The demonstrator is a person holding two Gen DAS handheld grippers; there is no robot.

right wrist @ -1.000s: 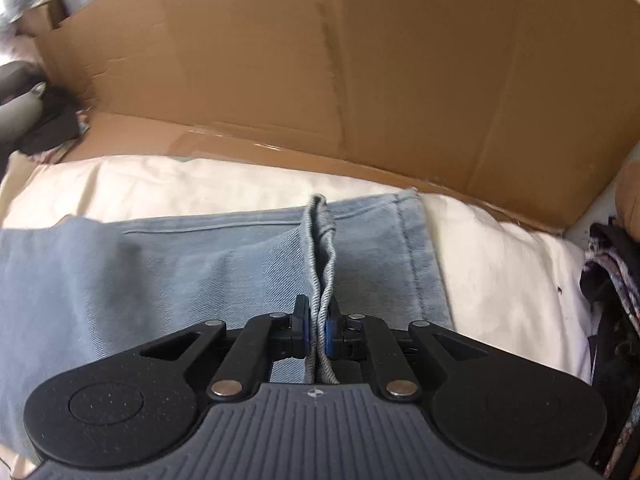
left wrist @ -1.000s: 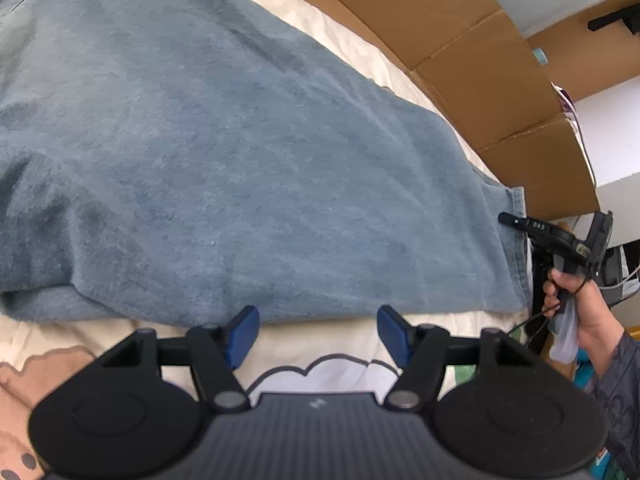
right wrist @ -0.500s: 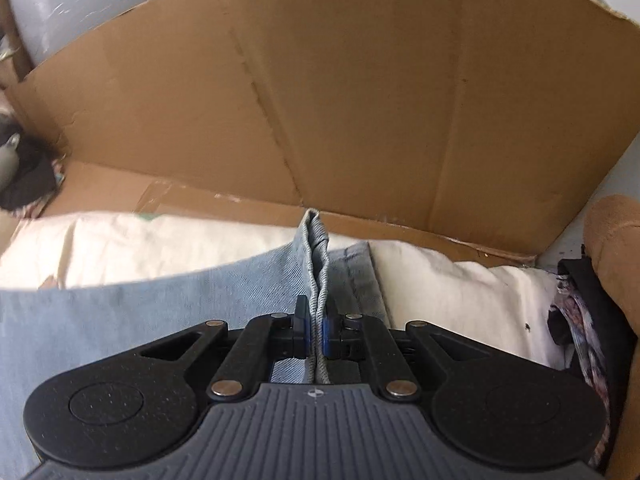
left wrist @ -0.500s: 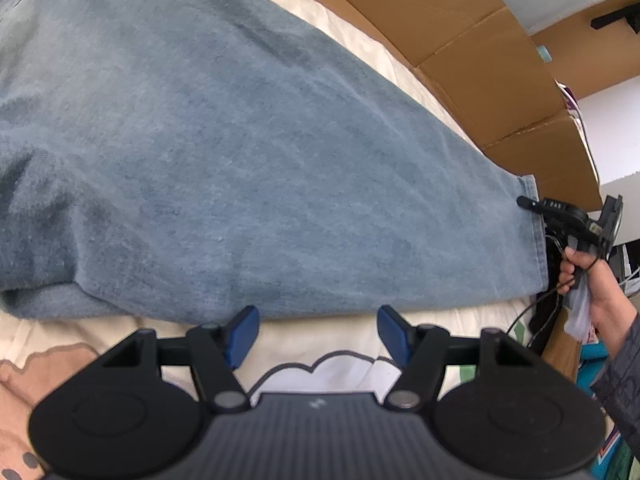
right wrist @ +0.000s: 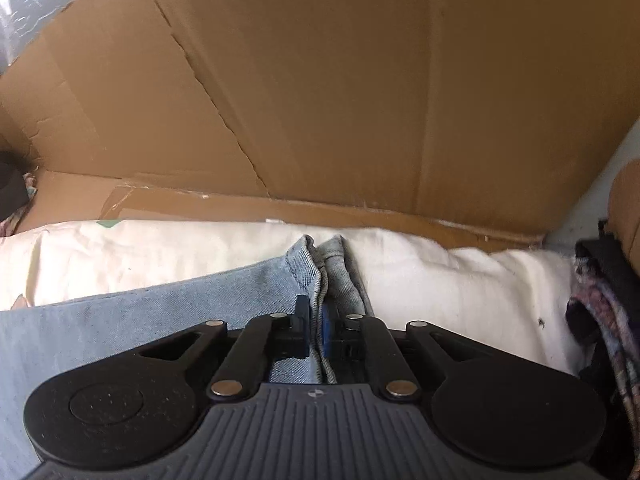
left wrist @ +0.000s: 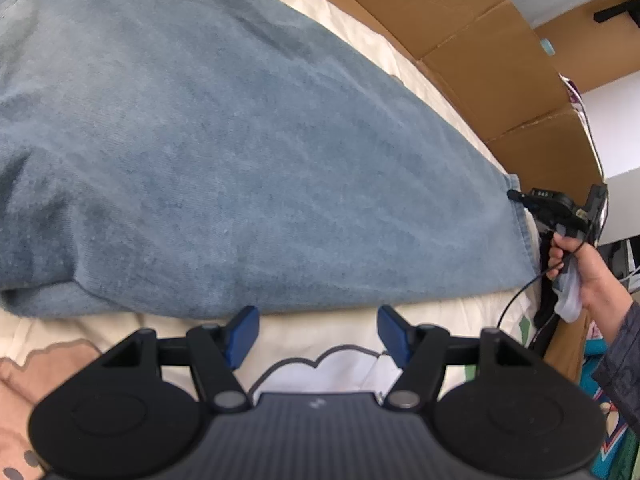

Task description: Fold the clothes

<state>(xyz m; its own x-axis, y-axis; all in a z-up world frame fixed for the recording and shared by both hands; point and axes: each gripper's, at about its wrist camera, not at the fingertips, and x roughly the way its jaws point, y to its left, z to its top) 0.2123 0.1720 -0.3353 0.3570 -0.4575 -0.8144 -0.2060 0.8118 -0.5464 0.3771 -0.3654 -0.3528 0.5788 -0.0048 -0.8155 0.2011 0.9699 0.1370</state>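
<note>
My right tongs [right wrist: 315, 330] pinch the hem of the faded blue denim jeans [left wrist: 248, 160], spread on the cream bedsheet [right wrist: 440, 280]; my left tongs [left wrist: 318, 330] gape empty beside them.

Home bedroom, cartoon-print bedsheet [left wrist: 344, 344], cardboard sheets [right wrist: 360, 80] along wall
</note>
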